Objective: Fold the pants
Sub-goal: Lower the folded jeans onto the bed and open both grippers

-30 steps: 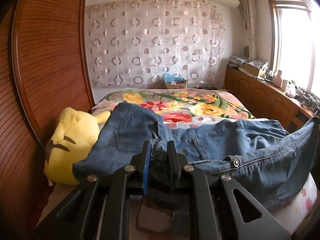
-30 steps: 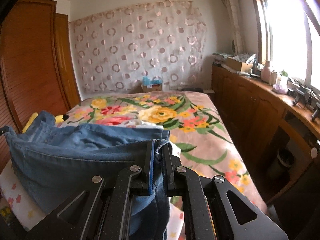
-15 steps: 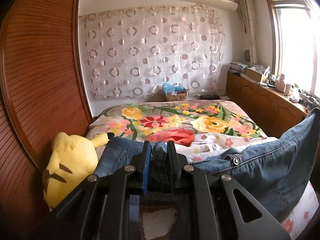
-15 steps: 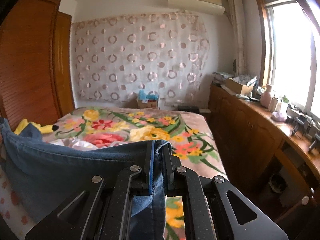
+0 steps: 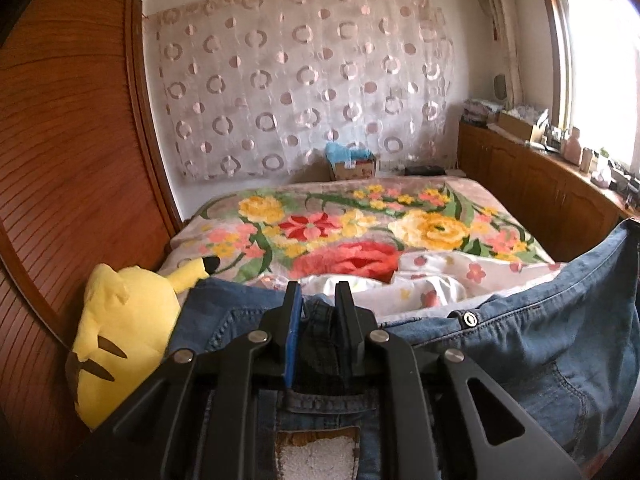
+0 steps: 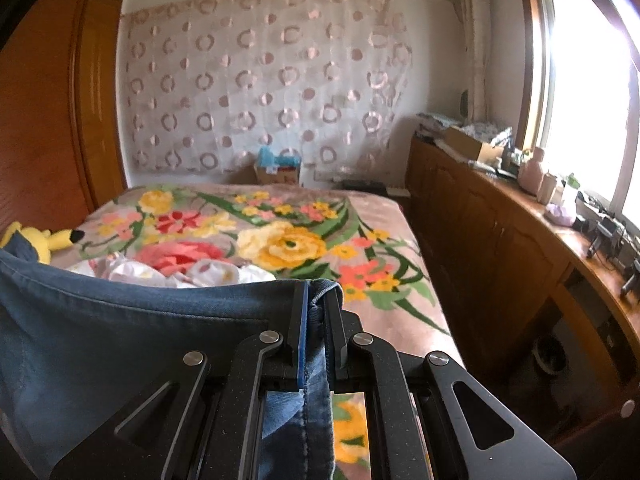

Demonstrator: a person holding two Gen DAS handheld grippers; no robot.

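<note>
Blue denim pants hang stretched by the waistband between my two grippers at the near end of the bed. My left gripper has bunched waistband denim between its fingers; its jaws are opening slightly, and the cloth still sits pinched there. A metal waist button shows just right of it. In the right wrist view the pants spread to the left, and my right gripper is shut on the folded waistband edge. The legs are hidden below both views.
A floral blanket covers the bed, with a crumpled white flowered sheet near the pants. A yellow plush toy lies at the left by the wooden wardrobe. A long wooden cabinet with clutter runs under the window.
Both grippers drew back toward the near end of the bed with the pants. The denim that lay spread over the bed has slid off it, uncovering the blanket and sheet.
</note>
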